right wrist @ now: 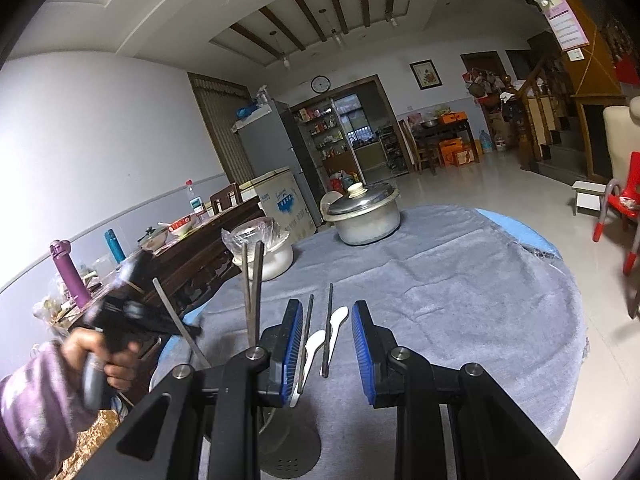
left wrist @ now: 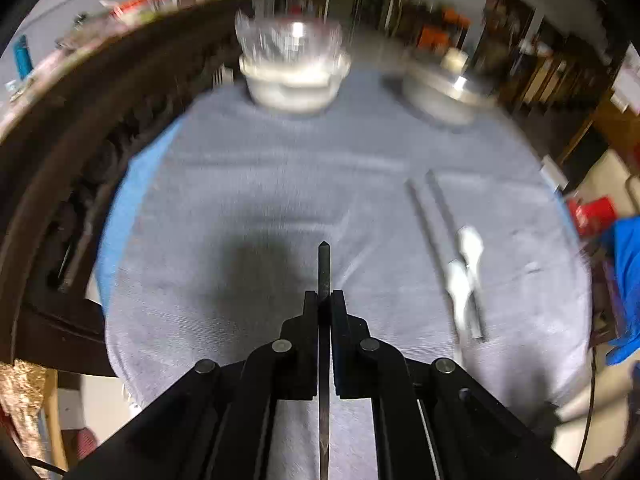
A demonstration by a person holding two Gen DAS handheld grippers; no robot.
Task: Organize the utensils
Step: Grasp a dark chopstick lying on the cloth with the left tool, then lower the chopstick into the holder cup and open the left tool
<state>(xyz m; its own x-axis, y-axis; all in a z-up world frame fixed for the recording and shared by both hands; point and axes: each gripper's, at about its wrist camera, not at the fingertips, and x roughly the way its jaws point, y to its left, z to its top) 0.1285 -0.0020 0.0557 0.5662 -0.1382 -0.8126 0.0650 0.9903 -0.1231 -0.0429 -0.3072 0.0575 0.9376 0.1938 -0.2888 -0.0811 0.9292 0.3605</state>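
- Up above the grey cloth (left wrist: 280, 184) that covers the round table, the left gripper (left wrist: 324, 300) has its jaws pressed together on a single dark chopstick (left wrist: 324, 268), pinching it partway along its length so that one pointed end sticks out past the fingertips and the rest runs back between the arms.
- From the right wrist view the same left gripper (right wrist: 188, 326) shows at the left edge, blurred, held in a hand (right wrist: 110, 360) with a pink sleeve, the chopstick (right wrist: 176, 322) slanting through it.
- Two more dark chopsticks (left wrist: 438, 236) lie on the cloth, with two white spoons (left wrist: 464, 264) lying against them.
- The right gripper (right wrist: 326, 344) hangs over that group with its blue-padded jaws spread apart and nothing between the pads.
- Just left of it two chopsticks (right wrist: 252, 292) stand upright in a dark holder (right wrist: 288, 452) whose perforated base shows below the gripper.
- At the far side of the table stand a lidded metal pot (right wrist: 366, 212) and a white bowl (right wrist: 276, 262) with a clear plastic cover on top.
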